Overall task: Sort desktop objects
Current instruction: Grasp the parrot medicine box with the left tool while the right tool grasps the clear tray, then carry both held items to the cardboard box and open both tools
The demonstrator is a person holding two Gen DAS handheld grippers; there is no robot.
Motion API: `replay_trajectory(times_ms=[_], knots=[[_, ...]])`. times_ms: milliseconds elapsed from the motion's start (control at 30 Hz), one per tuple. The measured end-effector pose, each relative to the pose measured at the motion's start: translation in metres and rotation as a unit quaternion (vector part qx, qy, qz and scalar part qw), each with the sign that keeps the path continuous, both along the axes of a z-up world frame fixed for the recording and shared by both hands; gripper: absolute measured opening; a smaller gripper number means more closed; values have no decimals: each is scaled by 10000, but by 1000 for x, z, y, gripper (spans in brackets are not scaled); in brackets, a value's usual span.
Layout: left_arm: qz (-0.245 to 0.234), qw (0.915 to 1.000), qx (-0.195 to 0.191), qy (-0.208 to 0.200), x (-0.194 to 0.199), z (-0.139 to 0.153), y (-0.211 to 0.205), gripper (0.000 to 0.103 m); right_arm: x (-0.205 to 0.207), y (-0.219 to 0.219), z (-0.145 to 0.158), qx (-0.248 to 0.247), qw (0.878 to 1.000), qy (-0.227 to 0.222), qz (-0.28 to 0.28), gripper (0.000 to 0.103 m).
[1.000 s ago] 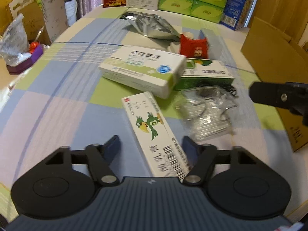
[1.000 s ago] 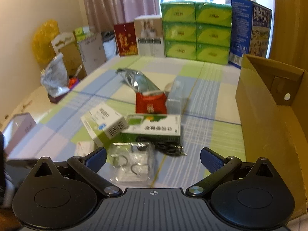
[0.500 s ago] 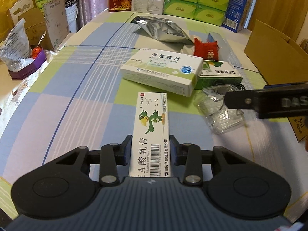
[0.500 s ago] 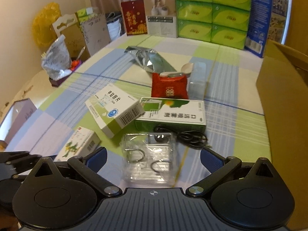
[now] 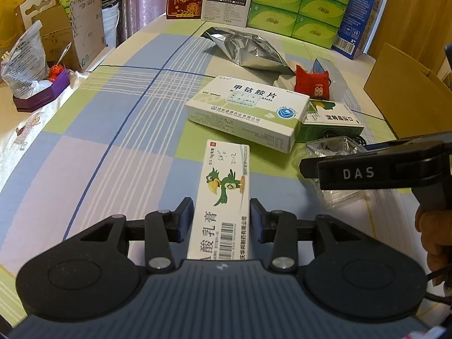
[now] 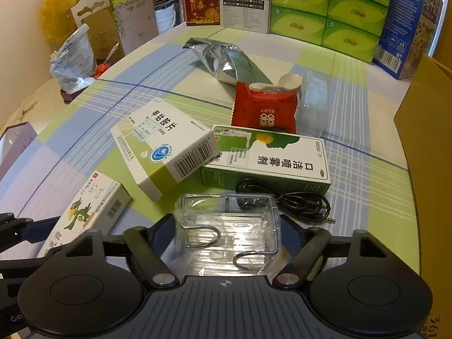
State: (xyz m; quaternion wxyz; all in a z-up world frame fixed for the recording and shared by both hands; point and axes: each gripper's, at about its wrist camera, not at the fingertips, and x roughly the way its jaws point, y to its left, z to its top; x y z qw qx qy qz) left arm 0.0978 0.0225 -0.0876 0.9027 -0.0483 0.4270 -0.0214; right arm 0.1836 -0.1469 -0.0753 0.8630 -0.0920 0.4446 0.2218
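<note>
- On the blue, green and lilac checked tablecloth (image 5: 118, 130) the sorting looks barely begun, as I judge it: nearly everything lies loose in one cluster, and nothing can be seen inside the brown cardboard carton (image 6: 423, 147) at the right edge.
- Left gripper (image 5: 221, 221): its blue pads (image 5: 185, 216) are clamped on both long sides of the long white cardboard ointment box with a green parrot (image 5: 226, 195), gripping its near end.
- Right gripper (image 6: 226, 233): its jaws flank the clear crinkly plastic packet holding bent wire hooks (image 6: 228, 226); whether they press it I cannot tell.
- Still to sort: a white and green pill carton (image 5: 248, 113), rigid and sharp-edged, tilted onto a green and white spray box (image 6: 268, 155); a coiled black audio cable (image 6: 285, 200), limp, just beside the packet; a soft red sachet (image 6: 264, 111); a crumpled silver foil pouch (image 5: 245, 48); a white ceramic spoon (image 6: 282, 83); a clear plastic case (image 6: 313, 107).
- Cartons are stiff and flat-sided, easy to pinch; the film, foil and cable will likely deform or slip.
</note>
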Motion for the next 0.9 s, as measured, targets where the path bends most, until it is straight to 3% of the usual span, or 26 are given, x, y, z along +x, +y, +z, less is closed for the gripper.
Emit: replay_trajectory(times_ms=[167, 600, 900], knots=[[-31, 9999, 95, -46, 5, -2, -5, 39, -2, -1, 0, -29, 10000, -36, -8, 64], [-61, 9992, 391, -67, 9, -3, -11, 34, -19, -14, 6, 30, 9996, -24, -291, 64], [4, 9995, 316, -39, 4, -1, -7, 33, -24, -24, 16, 133, 9990, -102, -420, 64]])
